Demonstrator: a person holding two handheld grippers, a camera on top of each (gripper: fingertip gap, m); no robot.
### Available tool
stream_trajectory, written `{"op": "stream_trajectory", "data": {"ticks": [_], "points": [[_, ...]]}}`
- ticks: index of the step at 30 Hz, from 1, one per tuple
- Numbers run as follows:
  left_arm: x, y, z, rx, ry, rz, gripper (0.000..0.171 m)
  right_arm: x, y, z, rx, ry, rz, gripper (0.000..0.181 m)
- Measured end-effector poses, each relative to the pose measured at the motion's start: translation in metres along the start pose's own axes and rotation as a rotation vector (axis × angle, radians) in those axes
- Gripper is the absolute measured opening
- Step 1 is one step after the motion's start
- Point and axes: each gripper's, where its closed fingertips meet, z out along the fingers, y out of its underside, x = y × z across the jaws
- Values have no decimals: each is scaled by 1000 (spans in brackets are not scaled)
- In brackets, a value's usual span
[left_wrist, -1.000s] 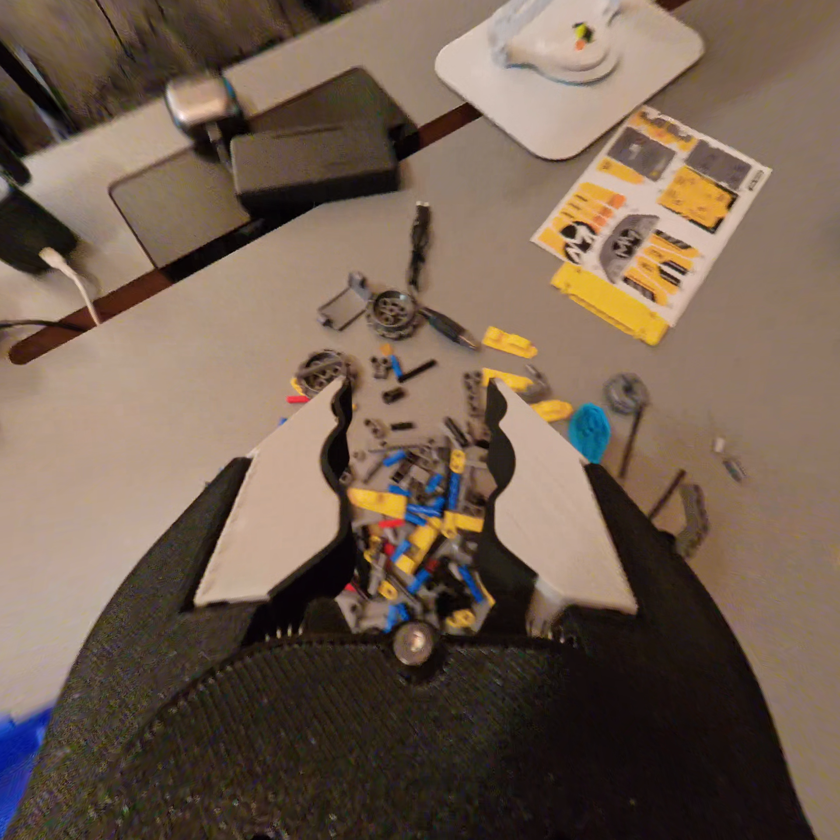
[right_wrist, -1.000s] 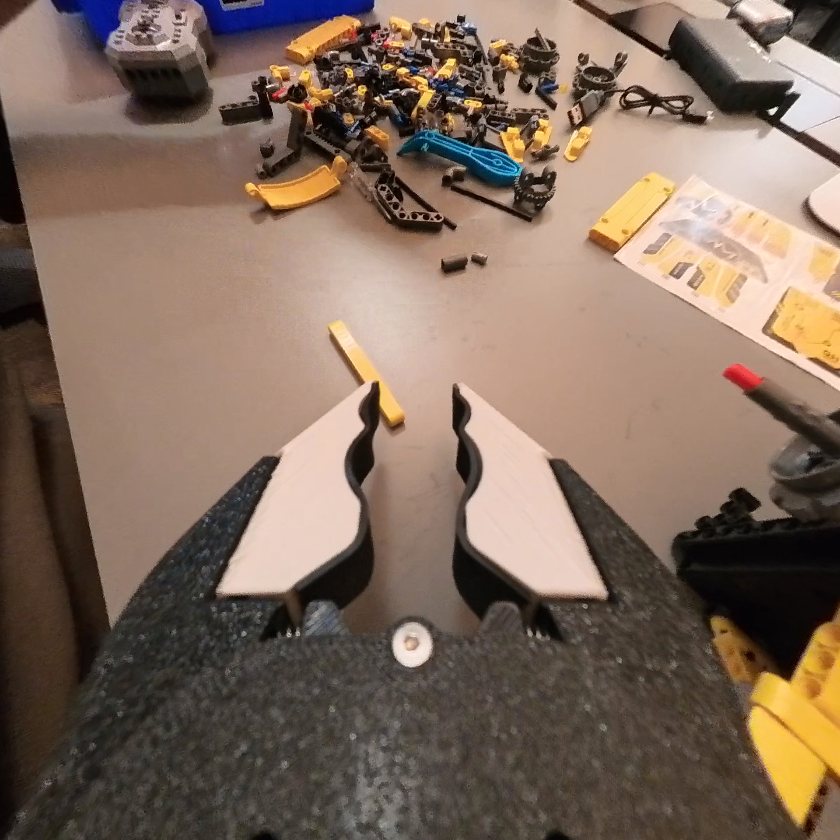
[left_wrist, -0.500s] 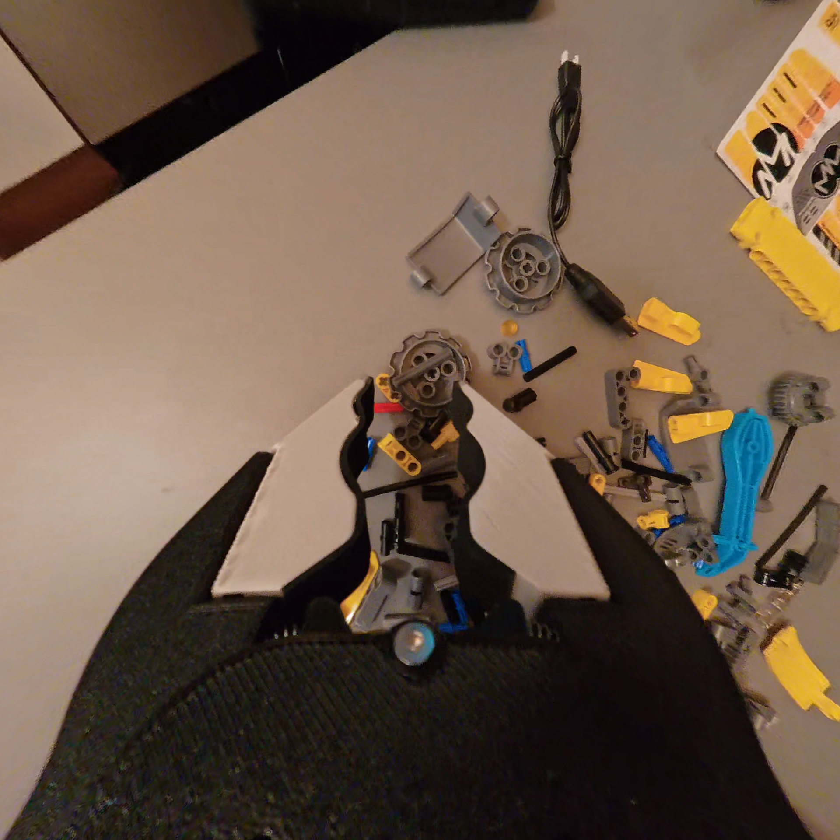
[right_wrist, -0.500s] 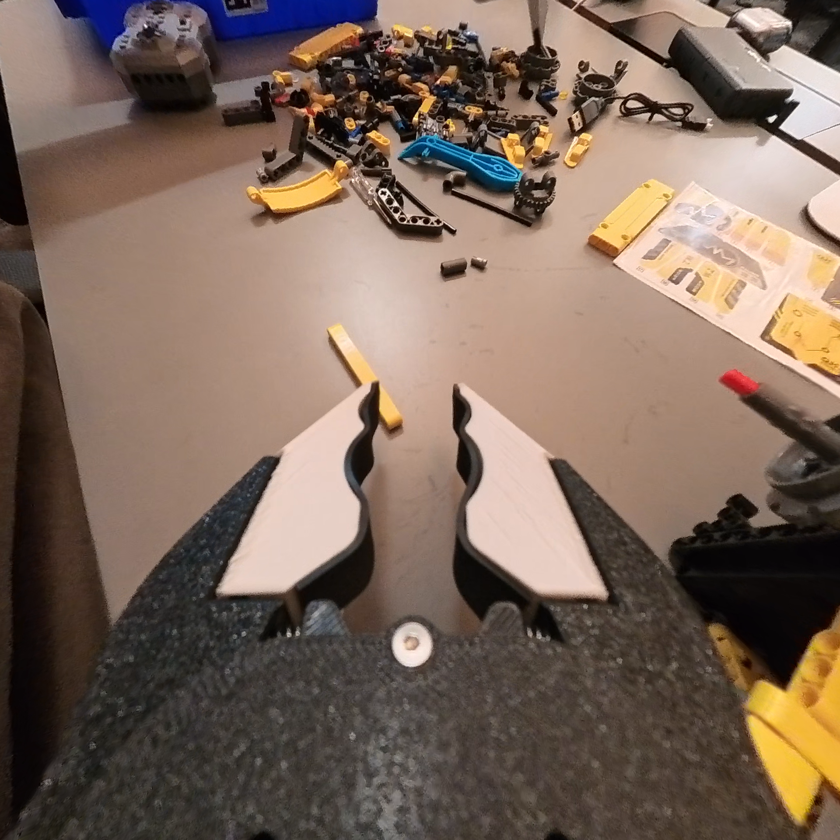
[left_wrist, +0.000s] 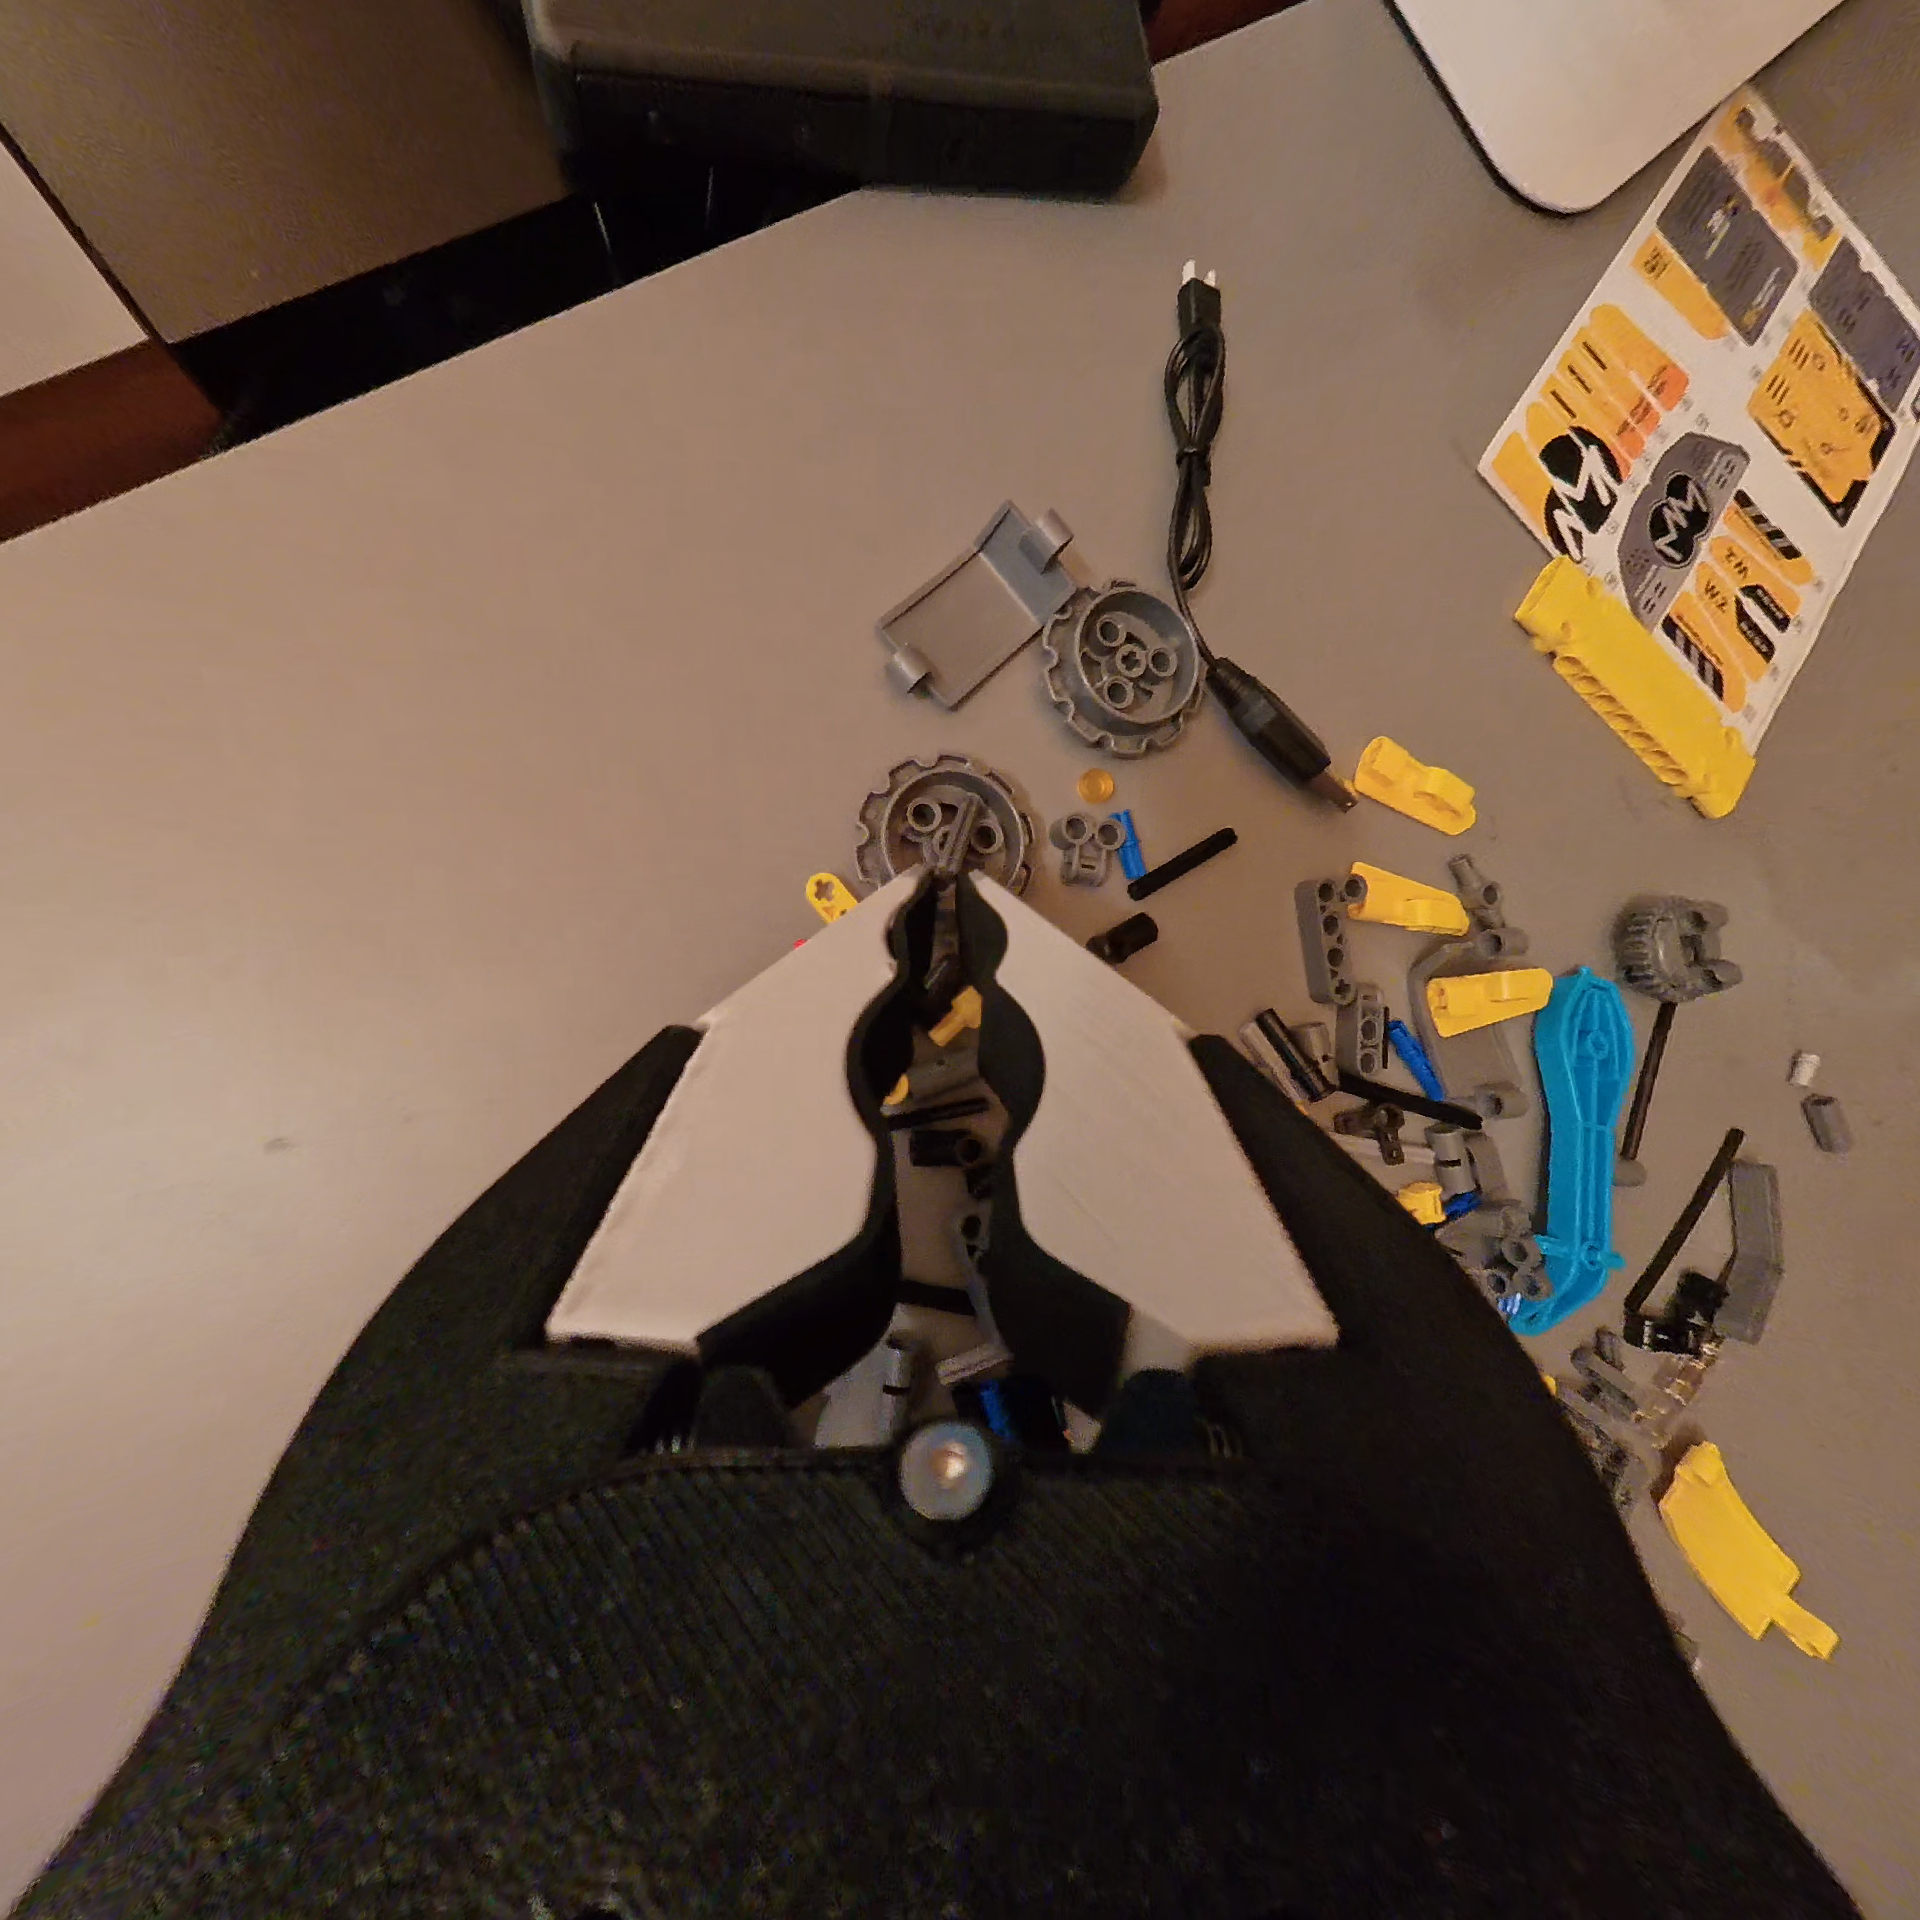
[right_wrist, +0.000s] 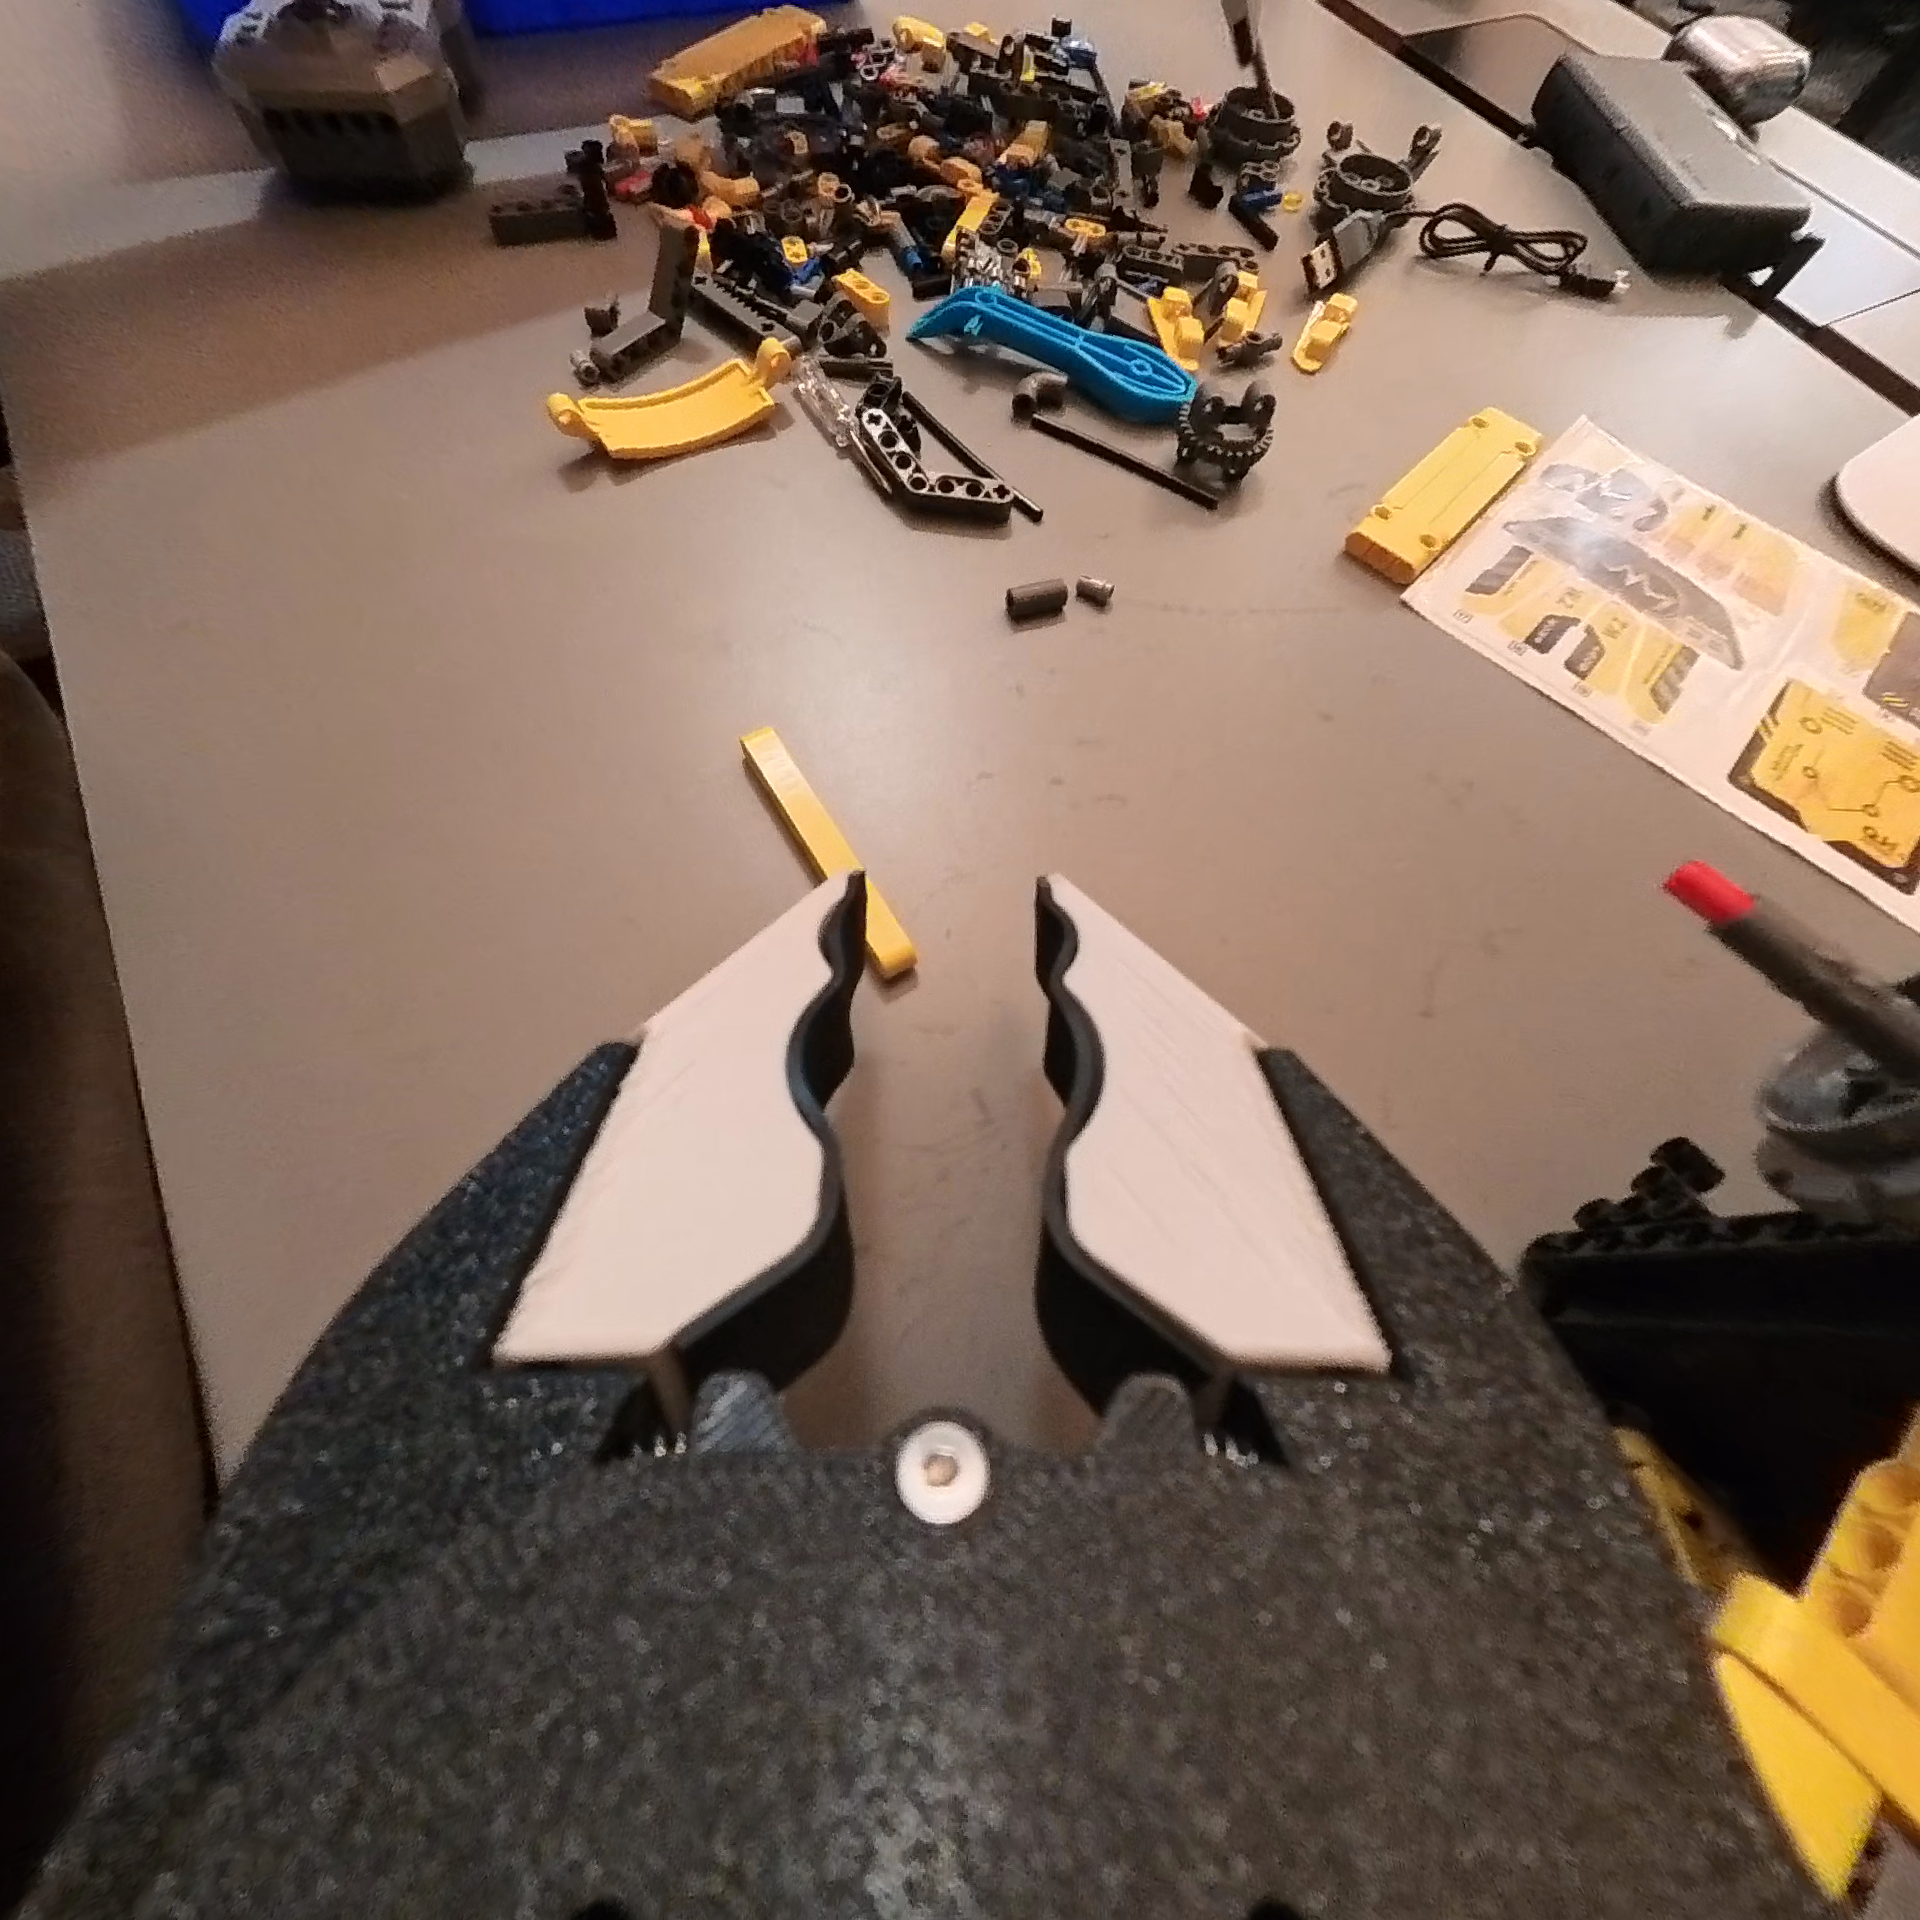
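Grey axle (left_wrist: 948, 847) pinched at the tips of the left gripper (left_wrist: 940, 883), its fingers nearly closed, right at a grey toothed wheel (left_wrist: 943, 831) on the table (left_wrist: 416, 727). Right gripper (right_wrist: 951, 883) hovers half open, empty, a yellow bar (right_wrist: 821, 842) beside its left fingertip. Sticker sheet (right_wrist: 1662, 644) lies far right, writing unreadable.

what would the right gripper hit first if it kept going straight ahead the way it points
Probably nothing nearby: the open right gripper faces bare table, the yellow bar just left of its line. Farther on lie two small dark pins, though depth is unclear.
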Motion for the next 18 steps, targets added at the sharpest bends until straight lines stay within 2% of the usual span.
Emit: {"op": "stream_trajectory", "data": {"ticks": [12,14,18], "points": [[25,-8,-28,117,24,29,0,1,0,0,2,0,6,32],[45,-11,-38,161,66,33,0,1,0,0,4,1,6,32],[128,-10,-63,247,214,130,0,1,-1,-1,6,-1,13,32]]}}
